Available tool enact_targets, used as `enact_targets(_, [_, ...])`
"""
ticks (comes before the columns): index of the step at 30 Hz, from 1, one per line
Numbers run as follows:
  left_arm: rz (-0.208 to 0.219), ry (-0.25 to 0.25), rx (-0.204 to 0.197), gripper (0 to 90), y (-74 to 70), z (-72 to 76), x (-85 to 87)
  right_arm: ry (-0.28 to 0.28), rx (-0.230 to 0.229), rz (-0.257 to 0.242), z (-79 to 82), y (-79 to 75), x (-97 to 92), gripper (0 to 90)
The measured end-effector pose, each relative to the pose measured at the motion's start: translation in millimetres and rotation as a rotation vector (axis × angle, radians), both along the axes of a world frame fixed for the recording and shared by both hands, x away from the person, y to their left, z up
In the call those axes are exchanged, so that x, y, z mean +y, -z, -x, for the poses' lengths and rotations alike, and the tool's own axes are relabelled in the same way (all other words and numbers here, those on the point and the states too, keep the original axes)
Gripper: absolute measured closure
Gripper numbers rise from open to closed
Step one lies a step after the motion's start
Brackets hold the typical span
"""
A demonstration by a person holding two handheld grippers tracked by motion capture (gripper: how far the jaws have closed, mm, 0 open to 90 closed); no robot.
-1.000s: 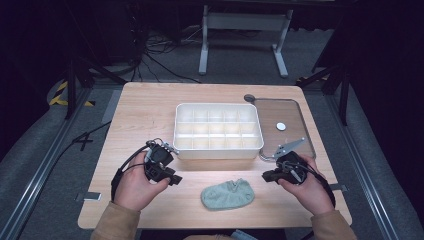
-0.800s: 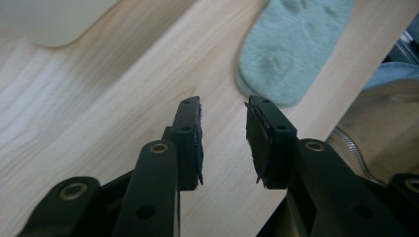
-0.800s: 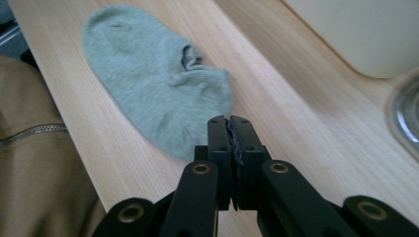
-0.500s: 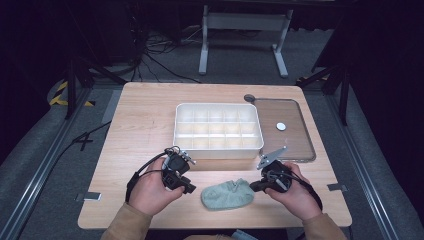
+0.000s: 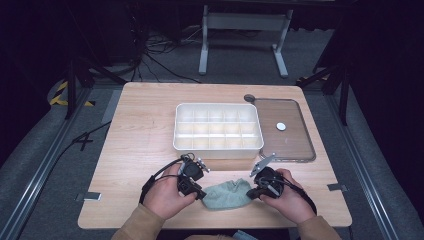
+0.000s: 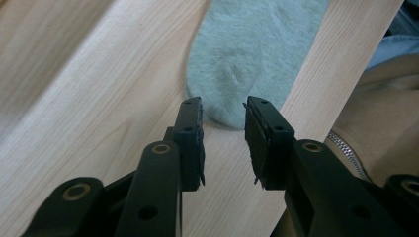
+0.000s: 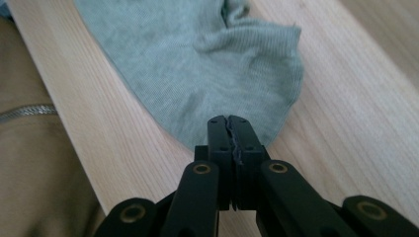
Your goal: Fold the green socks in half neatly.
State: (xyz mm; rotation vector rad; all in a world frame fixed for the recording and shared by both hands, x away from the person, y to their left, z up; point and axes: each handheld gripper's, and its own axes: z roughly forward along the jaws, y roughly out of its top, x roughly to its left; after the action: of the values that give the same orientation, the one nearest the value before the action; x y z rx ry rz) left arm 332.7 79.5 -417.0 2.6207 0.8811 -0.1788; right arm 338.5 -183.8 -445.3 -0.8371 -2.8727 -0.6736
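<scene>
Your left gripper (image 6: 223, 106) stands spread at the toe of the green sock (image 6: 252, 49); your right gripper (image 7: 230, 121), jaws pressed together, pinches its opposite edge on the table (image 5: 145, 130).

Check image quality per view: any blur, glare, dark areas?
High view: table evenly lit, surroundings near black, no glare. Left gripper view: sock soft, tool sharper. Right gripper view: sock weave crisp, tool sharp, light even.

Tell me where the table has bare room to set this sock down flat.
Bare wood lies left of the divided box, out to the table edge, and along the strip behind it. The near edge is crowded: sock, left gripper, right gripper. The brown tray fills the right.
</scene>
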Motion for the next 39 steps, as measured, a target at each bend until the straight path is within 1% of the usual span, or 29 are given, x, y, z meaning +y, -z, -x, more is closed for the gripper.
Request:
enact_targets(1, [-0.010, -0.006, 0.002, 68.9, 1.7, 0.3, -1.0, 0.000, -0.010, 0.017, 1.2, 1.4, 1.0, 89.5])
enact_targets(3, [-0.027, -0.010, -0.005, 67.7, 4.8, -0.4, -1.5, -0.008, -0.021, 0.028, 3.1, 0.6, 2.0, 89.5])
enact_targets(5, [-0.032, -0.015, 0.014, 66.4, 8.1, -1.2, -1.6, -0.011, -0.033, 0.042, 4.4, 0.5, 3.1, 89.5])
enact_targets(6, [-0.032, -0.029, 0.023, 65.8, 9.9, -1.5, -1.8, -0.010, -0.033, 0.042, 4.6, 0.6, 3.2, 89.5])
enact_targets(7, [-0.038, -0.043, 0.041, 64.2, 11.0, -1.2, -2.1, -0.009, -0.034, 0.041, 4.7, 0.7, 3.0, 89.5])
enact_targets(8, [-0.038, -0.047, 0.047, 62.1, 13.0, -1.9, -2.8, -0.007, -0.032, 0.041, 4.9, 0.8, 2.9, 89.5])
enact_targets(9, [-0.040, -0.062, 0.058, 60.4, 14.2, -1.6, -3.6, -0.005, -0.032, 0.041, 5.2, 0.9, 2.9, 89.5])
enact_targets(11, [-0.038, -0.069, 0.054, 58.2, 16.2, -2.4, -4.1, -0.007, -0.032, 0.042, 4.9, 0.8, 3.0, 89.5])
enact_targets(14, [-0.045, -0.088, 0.057, 57.8, 19.7, -2.7, -5.6, -0.010, -0.033, 0.045, 4.8, 0.7, 3.4, 89.5])
enact_targets(16, [-0.050, -0.094, 0.058, 57.8, 21.6, -2.6, -6.8, -0.012, -0.034, 0.047, 4.9, 0.5, 3.6, 89.5])
enact_targets(17, [-0.054, -0.089, 0.057, 57.9, 22.6, -2.7, -7.6, -0.013, -0.032, 0.047, 5.1, 0.4, 3.8, 89.4])
enact_targets(18, [-0.056, -0.090, 0.067, 58.4, 23.3, -2.3, -8.4, -0.012, -0.031, 0.043, 5.1, 0.6, 3.8, 89.4])
enact_targets(22, [-0.057, -0.086, 0.071, 61.9, 24.7, -0.9, -11.5, -0.014, -0.039, 0.050, 5.6, 0.5, 4.3, 89.2])
enact_targets(24, [-0.047, -0.091, 0.086, 67.3, 25.2, -0.2, -12.5, -0.013, -0.039, 0.052, 5.7, 0.4, 4.4, 89.0])
enact_targets(26, [-0.040, -0.088, 0.097, 74.6, 25.4, -0.1, -12.8, -0.018, -0.034, 0.051, 5.3, -0.2, 4.0, 87.8])
enact_targets(27, [-0.032, -0.091, 0.094, 80.3, 25.2, 0.1, -12.3, -0.017, -0.031, 0.048, 5.2, -0.6, 3.8, 87.1])
enact_targets(28, [-0.033, -0.092, 0.092, 83.2, 24.2, -0.1, -11.6, -0.017, -0.032, 0.047, 5.1, -1.4, 3.2, 86.8])
enact_targets(29, [-0.024, -0.096, 0.087, 87.0, 23.4, -0.2, -10.6, -0.014, -0.035, 0.042, 5.5, -2.7, 2.9, 86.6])
enact_targets(32, [-0.014, -0.098, 0.095, 87.7, 20.2, -0.7, -7.7, -0.010, -0.057, 0.002, 6.6, -9.5, 2.4, 87.9])
enact_targets(33, [-0.009, -0.098, 0.089, 87.8, 19.4, -1.2, -6.7, -0.012, -0.063, -0.014, 7.0, -11.3, 2.7, 88.1])
enact_targets(34, [-0.015, -0.102, 0.086, 87.8, 18.0, -1.4, -5.6, -0.014, -0.067, -0.028, 7.5, -12.7, 3.4, 88.3])
enact_targets(35, [-0.015, -0.102, 0.086, 87.9, 18.0, -1.4, -5.6, -0.014, -0.067, -0.028, 7.5, -12.7, 3.4, 88.3])
enact_targets(36, [-0.014, -0.103, 0.077, 87.9, 16.3, -1.7, -3.8, -0.014, -0.072, -0.038, 7.9, -13.6, 4.3, 88.5])
enact_targets(37, [-0.013, -0.107, 0.070, 87.9, 13.3, -1.9, -1.2, -0.012, -0.086, -0.063, 9.0, -14.1, 7.7, 88.7])
enact_targets(38, [-0.013, -0.107, 0.070, 87.9, 13.3, -1.9, -1.2, -0.012, -0.086, -0.063, 9.0, -14.1, 7.7, 88.7])
enact_targets(39, [-0.011, -0.111, 0.070, 87.9, 10.1, -2.0, 1.3, -0.011, -0.099, -0.082, 9.9, -13.0, 11.5, 88.6])
